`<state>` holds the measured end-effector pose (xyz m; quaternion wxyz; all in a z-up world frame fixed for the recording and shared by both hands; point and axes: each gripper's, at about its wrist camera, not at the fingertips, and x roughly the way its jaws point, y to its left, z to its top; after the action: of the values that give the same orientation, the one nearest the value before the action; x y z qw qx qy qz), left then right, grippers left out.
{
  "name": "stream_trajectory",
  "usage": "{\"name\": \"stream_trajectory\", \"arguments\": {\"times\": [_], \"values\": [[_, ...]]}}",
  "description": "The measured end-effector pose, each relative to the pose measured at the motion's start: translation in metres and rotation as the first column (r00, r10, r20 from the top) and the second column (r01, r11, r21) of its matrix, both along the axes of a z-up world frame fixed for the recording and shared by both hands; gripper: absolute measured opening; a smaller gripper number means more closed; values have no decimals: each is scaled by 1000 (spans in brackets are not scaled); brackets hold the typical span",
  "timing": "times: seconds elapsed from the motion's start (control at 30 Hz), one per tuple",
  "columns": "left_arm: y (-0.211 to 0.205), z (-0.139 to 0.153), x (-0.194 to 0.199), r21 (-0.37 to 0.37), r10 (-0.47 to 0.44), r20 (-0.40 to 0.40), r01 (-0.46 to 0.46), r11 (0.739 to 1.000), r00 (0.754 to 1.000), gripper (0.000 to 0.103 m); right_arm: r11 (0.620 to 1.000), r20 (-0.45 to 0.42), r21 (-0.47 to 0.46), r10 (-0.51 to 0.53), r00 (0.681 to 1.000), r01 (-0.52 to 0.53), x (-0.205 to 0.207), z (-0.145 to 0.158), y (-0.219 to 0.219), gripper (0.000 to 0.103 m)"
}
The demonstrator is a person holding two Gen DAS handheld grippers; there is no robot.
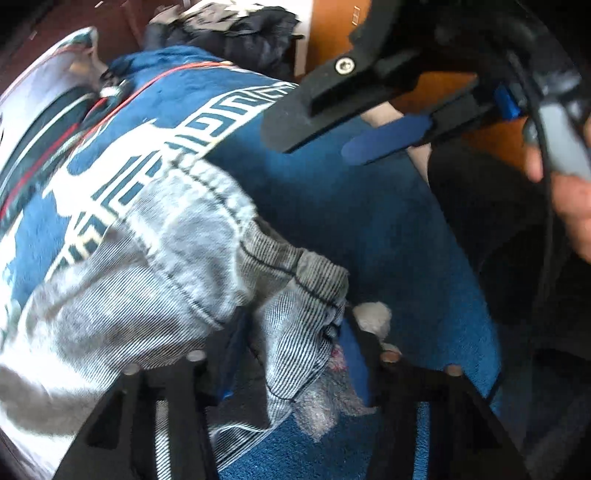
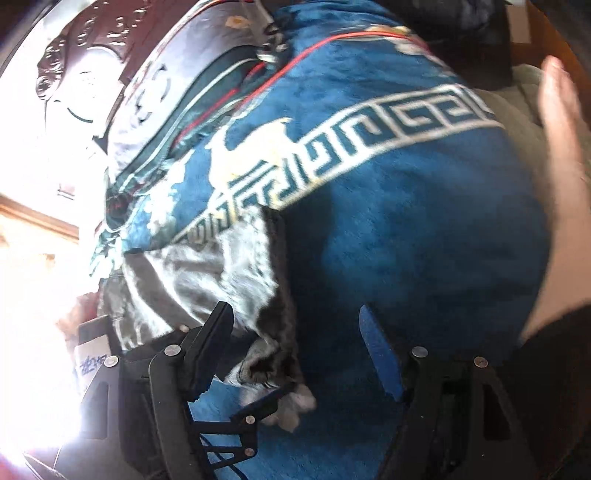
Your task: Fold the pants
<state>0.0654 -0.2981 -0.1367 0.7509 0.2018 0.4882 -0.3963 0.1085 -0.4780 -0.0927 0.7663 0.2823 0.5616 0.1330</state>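
Lying across a blue blanket (image 1: 369,229), the pants (image 1: 177,266) are of grey cloth with fine ribs, like thin corduroy, and dark stitched seams run along them. The cloth is crumpled and makes soft rounded folds. One end is gathered into a thick bunch, and a little white fluffy material (image 1: 373,317) shows beside it.

The left claw (image 1: 291,332) is clamped on this bunch. Its two black fingers stand on both sides of the ribbed fold, a blue pad shows on the inside of one finger, and the cloth fills the space between them. In the right wrist view the same end of the pants hangs down into this claw, just above the blanket.

The right claw (image 2: 299,347) is apart. One finger is black hard plastic and the other carries a long, flat blue pad (image 2: 380,362). Between them only the blanket and the edge of the pants are visible, and the fingers do not touch the cloth. In the left wrist view this claw hovers over the blanket, well apart from the bunch, with a hand (image 1: 576,206) on its grey handle.

The blanket is plush and deep blue, with a cream border of square key shapes (image 2: 388,122) and a cream animal figure (image 2: 251,147). A thin red line (image 1: 122,99) runs near its far edge. Behind it lies a heap of dark clothes (image 1: 240,33), which is blurred.
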Motion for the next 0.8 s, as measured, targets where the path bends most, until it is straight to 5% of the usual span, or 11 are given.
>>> {"name": "stream_trajectory", "arguments": {"times": [0.1,0.23,0.27,0.33,0.4,0.57,0.8], "values": [[15,4,15,-71,70,-103,-77,994,992,27,996,-51,83,18,999,-13,21,-17,9,70],[29,6,24,-126,99,-186,-124,984,977,24,993,-132,117,2,991,14,42,-43,21,70],[31,7,23,-131,99,-191,-126,983,977,24,995,-129,103,8,992,5,45,-44,24,63],[34,9,24,-142,98,-199,-128,982,975,24,997,-119,78,20,993,-11,48,-41,32,26],[42,15,26,-164,102,-212,-138,977,972,23,999,-93,39,20,995,-17,47,-31,38,15],[88,47,30,-272,132,-221,-191,943,966,23,999,28,34,39,999,-40,39,16,59,13],[171,96,26,-368,232,-187,-287,885,955,23,986,149,23,162,975,-168,56,77,145,12]]}}
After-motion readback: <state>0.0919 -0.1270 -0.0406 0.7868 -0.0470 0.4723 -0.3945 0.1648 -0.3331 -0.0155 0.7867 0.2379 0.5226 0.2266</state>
